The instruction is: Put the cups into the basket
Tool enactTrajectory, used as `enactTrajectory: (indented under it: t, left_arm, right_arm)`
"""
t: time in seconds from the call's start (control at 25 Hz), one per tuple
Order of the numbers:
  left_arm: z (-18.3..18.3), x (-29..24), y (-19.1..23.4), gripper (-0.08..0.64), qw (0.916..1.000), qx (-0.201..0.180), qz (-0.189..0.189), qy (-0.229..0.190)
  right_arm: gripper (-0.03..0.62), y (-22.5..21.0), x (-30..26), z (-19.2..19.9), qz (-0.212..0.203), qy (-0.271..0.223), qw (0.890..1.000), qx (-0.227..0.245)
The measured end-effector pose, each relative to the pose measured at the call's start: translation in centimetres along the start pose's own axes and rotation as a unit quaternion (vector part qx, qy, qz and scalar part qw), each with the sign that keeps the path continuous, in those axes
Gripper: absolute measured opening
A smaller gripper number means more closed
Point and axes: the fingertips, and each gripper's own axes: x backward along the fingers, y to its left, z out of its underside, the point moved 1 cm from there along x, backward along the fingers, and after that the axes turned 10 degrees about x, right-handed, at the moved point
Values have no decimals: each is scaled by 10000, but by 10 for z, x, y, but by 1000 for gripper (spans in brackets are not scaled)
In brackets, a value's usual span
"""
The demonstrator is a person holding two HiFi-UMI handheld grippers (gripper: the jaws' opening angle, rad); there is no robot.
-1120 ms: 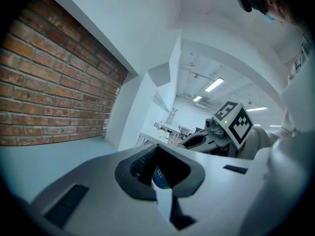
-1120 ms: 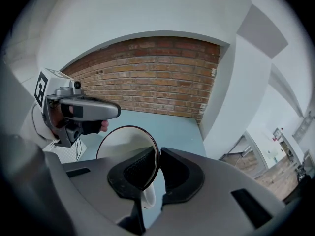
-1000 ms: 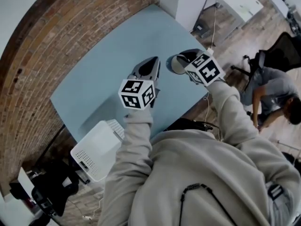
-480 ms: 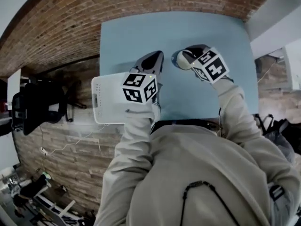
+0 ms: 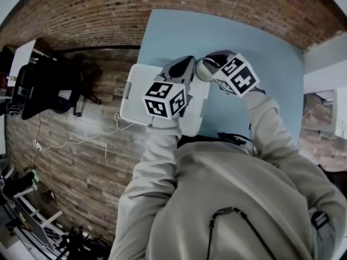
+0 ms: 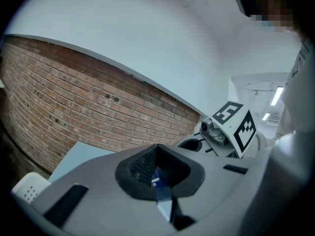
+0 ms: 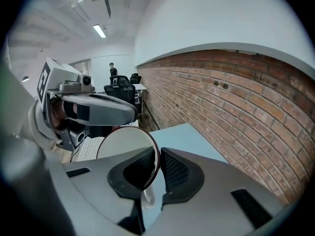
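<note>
- Clearly only one cup [image 5: 204, 69] is visible. It hangs in the right claw [image 5: 212, 63], above the place where the blue counter [image 5: 244, 37] meets the right rim of the basket [image 5: 133, 91].
- Seen from the right claw view, the claw [image 7: 156, 163] is closed on the wall of the cup [image 7: 123, 144], one pad inside the mouth and one outside. The cup is tilted, not upright, and its round mouth faces back toward the claw.
- From the cup, the white basket [image 7: 88, 151] lies to the left and lower, so I judge the coming move is a short way leftward and then down.
- The right claw is the nearer one, since it already carries the cup.
- The left claw [image 5: 180, 68] hovers over the basket. Its jaws stand together with only a thin slit between them [image 6: 157, 173], and I see no cup in it.
- Count: one cup, one basket, two claws.
</note>
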Motion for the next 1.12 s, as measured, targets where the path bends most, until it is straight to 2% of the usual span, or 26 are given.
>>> enactTrajectory:
  t: [0.32, 0.84, 1.12]
  left_arm:
    - [-11, 29, 27, -4, 9989, 93, -382, -242]
    - [-22, 49, 49, -3, 9951, 158, -823, -533]
    - [-18, 67, 69, -3, 9906, 253, -1201, -607]
  right_arm:
    - [49, 17, -19, -32, -336, -58, 9989, 311]
    - [49, 36, -38, -48, -700, -71, 9957, 597]
    - [49, 49, -53, -53, -1011, -102, 9917, 789]
